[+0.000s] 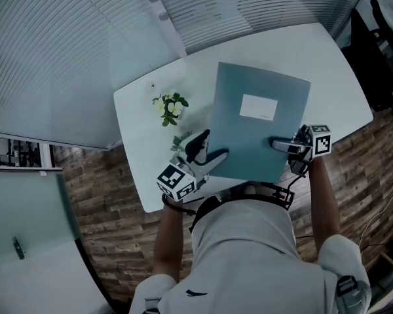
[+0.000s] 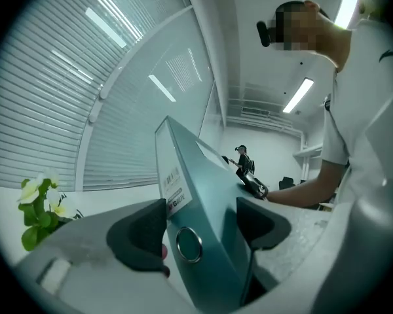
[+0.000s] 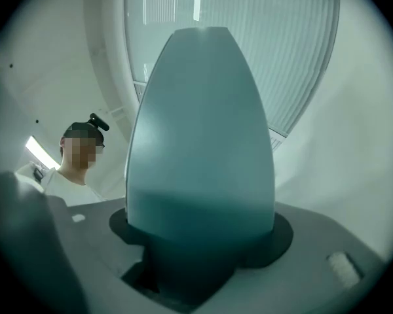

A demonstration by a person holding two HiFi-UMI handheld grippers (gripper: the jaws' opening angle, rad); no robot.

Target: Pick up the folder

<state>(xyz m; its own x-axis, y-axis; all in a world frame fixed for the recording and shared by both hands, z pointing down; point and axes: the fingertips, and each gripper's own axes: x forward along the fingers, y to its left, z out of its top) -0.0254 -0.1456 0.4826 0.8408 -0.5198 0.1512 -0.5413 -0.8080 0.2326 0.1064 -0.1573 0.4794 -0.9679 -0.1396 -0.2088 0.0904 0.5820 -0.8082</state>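
A teal folder [image 1: 259, 126] with a white label [image 1: 258, 107] is held tilted above the white table [image 1: 144, 97], its near edge toward me. My left gripper [image 1: 208, 148] clamps its lower left side; in the left gripper view the spine [image 2: 203, 201] with its metal ring [image 2: 188, 244] sits between the dark pads, my left gripper [image 2: 200, 227] shut on it. My right gripper [image 1: 278, 144] grips the lower right edge. In the right gripper view the folder [image 3: 200, 142] fills the gap of my right gripper [image 3: 200, 231], and both pads press on it.
A small bunch of white flowers [image 1: 170, 106] stands on the table left of the folder, also seen in the left gripper view as flowers [image 2: 39, 205]. Window blinds [image 1: 65, 38] run behind the table. A dark chair [image 1: 380, 44] is at the right, over wooden floor [image 1: 98, 195].
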